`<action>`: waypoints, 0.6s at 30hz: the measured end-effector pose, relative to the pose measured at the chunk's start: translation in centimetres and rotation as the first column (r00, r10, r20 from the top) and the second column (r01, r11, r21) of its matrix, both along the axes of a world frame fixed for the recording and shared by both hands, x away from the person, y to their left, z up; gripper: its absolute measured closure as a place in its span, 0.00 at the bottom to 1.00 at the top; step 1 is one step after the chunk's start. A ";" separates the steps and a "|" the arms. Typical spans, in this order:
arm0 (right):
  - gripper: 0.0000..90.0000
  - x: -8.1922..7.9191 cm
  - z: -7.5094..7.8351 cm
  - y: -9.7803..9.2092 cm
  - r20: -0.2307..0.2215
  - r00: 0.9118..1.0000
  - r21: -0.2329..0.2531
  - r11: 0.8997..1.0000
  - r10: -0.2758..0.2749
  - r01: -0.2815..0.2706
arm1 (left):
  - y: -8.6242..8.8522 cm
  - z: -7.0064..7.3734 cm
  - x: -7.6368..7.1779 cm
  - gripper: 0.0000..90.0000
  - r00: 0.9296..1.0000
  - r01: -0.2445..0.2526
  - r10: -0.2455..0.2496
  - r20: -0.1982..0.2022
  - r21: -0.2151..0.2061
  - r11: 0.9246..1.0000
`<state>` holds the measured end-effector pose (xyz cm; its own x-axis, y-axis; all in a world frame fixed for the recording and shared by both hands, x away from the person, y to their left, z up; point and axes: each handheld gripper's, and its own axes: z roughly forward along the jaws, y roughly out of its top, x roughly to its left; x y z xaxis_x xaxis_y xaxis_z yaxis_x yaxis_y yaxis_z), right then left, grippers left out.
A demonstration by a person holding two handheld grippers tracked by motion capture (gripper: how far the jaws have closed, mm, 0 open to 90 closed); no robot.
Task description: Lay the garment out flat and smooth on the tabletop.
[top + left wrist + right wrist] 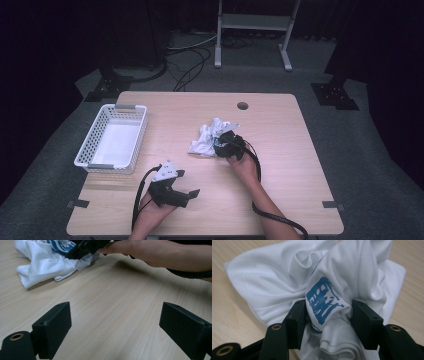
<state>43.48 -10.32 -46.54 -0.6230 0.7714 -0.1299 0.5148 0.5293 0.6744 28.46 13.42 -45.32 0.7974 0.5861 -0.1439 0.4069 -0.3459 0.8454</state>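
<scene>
A crumpled white cloth (204, 140) with a blue print (323, 297) lies in the middle of the wooden table (285, 145). My right gripper (220, 143) is at the cloth's right side. Its jaws (328, 315) are pressed against a bunched fold that carries the print. My left gripper (188, 182) rests near the table's front left, well short of the cloth, open and holding nothing. In the left gripper view its jaws (115, 322) stand wide apart over bare wood, with the cloth (45, 262) and the other hand's gripper (85, 247) farther off.
A white plastic basket (107, 167) stands at the table's left edge, nothing inside it. A round cable hole (242, 106) is near the far edge. Black cables trail from both grippers toward the front edge. A metal stand's legs are on the floor beyond.
</scene>
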 end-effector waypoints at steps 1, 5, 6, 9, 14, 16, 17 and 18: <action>0.52 -0.2 -0.1 0.2 0.014 1.000 -0.021 1.000 0.008 -0.007 | 0.0 0.0 0.0 0.12 1.000 0.000 0.000 0.000 0.000 1.000; 0.53 -0.6 -0.2 0.1 0.034 0.999 -0.031 0.999 0.020 -0.019 | 0.1 0.0 0.0 0.12 1.000 -0.007 0.007 0.000 -0.003 1.000; 0.53 -0.6 -0.3 0.1 0.037 0.999 -0.032 0.999 0.022 -0.021 | 0.2 0.0 0.1 0.12 1.000 -0.008 0.008 0.001 -0.005 1.000; 0.53 -0.9 -0.3 -0.1 0.042 0.999 -0.030 0.999 0.035 -0.034 | 0.2 0.0 0.1 0.12 1.000 -0.010 0.010 0.001 -0.006 1.000; 0.53 -1.9 -0.4 -0.5 0.050 0.998 -0.026 0.999 0.047 -0.046 | 0.3 0.0 0.1 0.12 1.000 -0.015 0.015 0.001 -0.007 1.000; 0.53 -2.4 -0.4 -0.7 0.048 0.998 -0.028 0.998 0.051 -0.049 | 0.4 0.1 0.1 0.12 1.000 -0.017 0.017 0.001 -0.008 1.000; 0.53 -2.6 -0.4 -0.7 0.047 0.998 -0.025 0.998 0.051 -0.050 | 0.5 0.1 0.1 0.12 1.000 -0.018 0.018 0.001 -0.007 1.000; 0.53 -2.9 -0.4 -0.8 0.047 0.998 -0.025 0.998 0.051 -0.050 | 0.5 0.1 0.1 0.12 1.000 -0.020 0.020 0.002 -0.007 1.000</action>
